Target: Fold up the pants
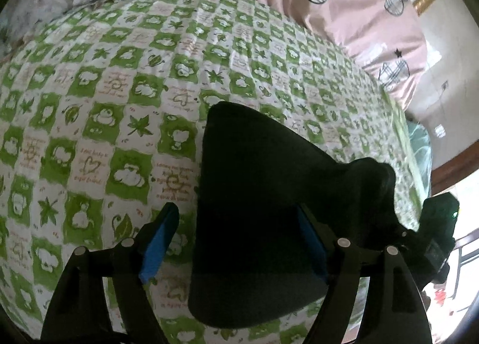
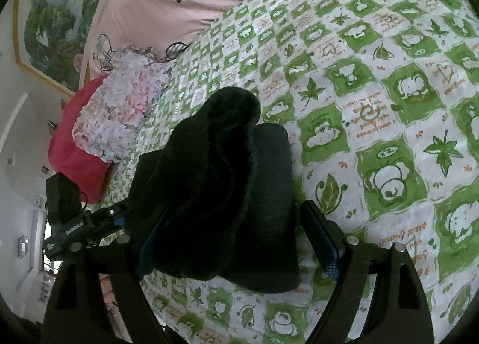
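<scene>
1. The dark pants (image 1: 263, 209) lie folded in a bundle on the green-checked bed (image 1: 119, 104).
2. My left hand-held gripper (image 1: 239, 251) is spread open around them.
3. My right hand-held gripper (image 2: 239, 242) is open too, straddling the bundle.

A home bedroom: patterned bedsheet (image 1: 119, 98), pink quilt (image 1: 344, 15), framed picture (image 2: 51, 30).

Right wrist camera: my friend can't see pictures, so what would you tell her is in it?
Dark folded pants lie in a bunched pile on a green-and-white checked bedsheet, between the open fingers of the right gripper. A pink duvet and a flowery pillow sit further back on the bed.
</scene>
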`<state>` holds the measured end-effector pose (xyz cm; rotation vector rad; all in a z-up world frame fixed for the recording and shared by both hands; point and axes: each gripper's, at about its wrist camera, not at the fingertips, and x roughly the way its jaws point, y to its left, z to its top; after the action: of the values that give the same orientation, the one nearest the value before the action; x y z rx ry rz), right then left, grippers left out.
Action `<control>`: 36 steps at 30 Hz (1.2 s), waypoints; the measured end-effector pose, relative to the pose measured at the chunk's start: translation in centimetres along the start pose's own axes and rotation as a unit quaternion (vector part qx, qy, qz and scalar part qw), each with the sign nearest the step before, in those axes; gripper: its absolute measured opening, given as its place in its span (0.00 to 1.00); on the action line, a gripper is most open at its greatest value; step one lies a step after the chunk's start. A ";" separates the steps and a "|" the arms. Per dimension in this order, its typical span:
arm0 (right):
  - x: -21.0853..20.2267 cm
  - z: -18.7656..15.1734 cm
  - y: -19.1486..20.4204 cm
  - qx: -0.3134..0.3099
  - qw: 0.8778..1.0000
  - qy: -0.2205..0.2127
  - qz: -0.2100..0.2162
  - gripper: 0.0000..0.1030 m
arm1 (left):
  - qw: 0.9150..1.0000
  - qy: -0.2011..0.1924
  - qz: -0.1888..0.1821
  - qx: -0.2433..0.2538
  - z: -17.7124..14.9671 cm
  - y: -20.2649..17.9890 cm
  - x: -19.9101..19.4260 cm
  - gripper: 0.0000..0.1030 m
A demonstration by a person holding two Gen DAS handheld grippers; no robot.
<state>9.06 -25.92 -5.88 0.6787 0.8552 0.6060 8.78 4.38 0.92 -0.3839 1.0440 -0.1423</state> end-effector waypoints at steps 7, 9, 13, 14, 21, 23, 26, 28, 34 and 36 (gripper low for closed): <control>0.1 0.0 0.1 -0.004 1.000 -0.001 -0.001 0.83 | 1.000 0.010 0.005 0.008 0.4 -0.3 1.2 0.78; 0.1 0.1 0.1 -0.005 1.000 0.000 0.000 0.83 | 1.000 0.012 0.003 0.008 0.5 -0.2 1.4 0.78; 0.3 0.2 0.2 -0.007 1.000 -0.002 0.001 0.83 | 1.000 0.014 0.003 0.005 0.6 0.2 1.9 0.80; 0.3 0.2 0.1 -0.007 1.000 -0.002 0.002 0.83 | 1.000 0.015 0.002 0.005 0.6 0.3 2.2 0.80; 0.5 0.2 -0.2 0.000 1.000 -0.004 0.009 0.83 | 0.998 0.027 -0.046 -0.013 0.3 1.3 3.0 0.59; 0.5 0.2 -0.2 -0.003 1.000 -0.002 0.009 0.83 | 0.998 0.026 -0.050 -0.017 0.2 1.4 3.0 0.57; 0.8 -0.1 -0.1 -0.010 1.000 0.009 0.013 0.75 | 0.998 0.019 -0.053 -0.014 0.0 1.3 2.7 0.49; 0.9 -0.4 0.0 -0.016 1.000 0.009 0.001 0.66 | 0.998 0.014 -0.054 -0.009 -0.1 1.0 2.3 0.44; 0.0 -0.8 1.5 -0.043 0.999 -0.005 -0.009 0.46 | 0.999 -0.008 -0.032 0.018 -0.5 -0.3 0.6 0.33; -0.3 -0.9 2.6 -0.063 0.998 -0.011 -0.014 0.45 | 0.999 -0.017 -0.025 0.020 -0.7 -0.6 -0.4 0.31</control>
<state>7.63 -24.24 -4.17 0.5567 0.7970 0.6208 8.07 3.81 1.12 -0.3748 0.9964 -0.1998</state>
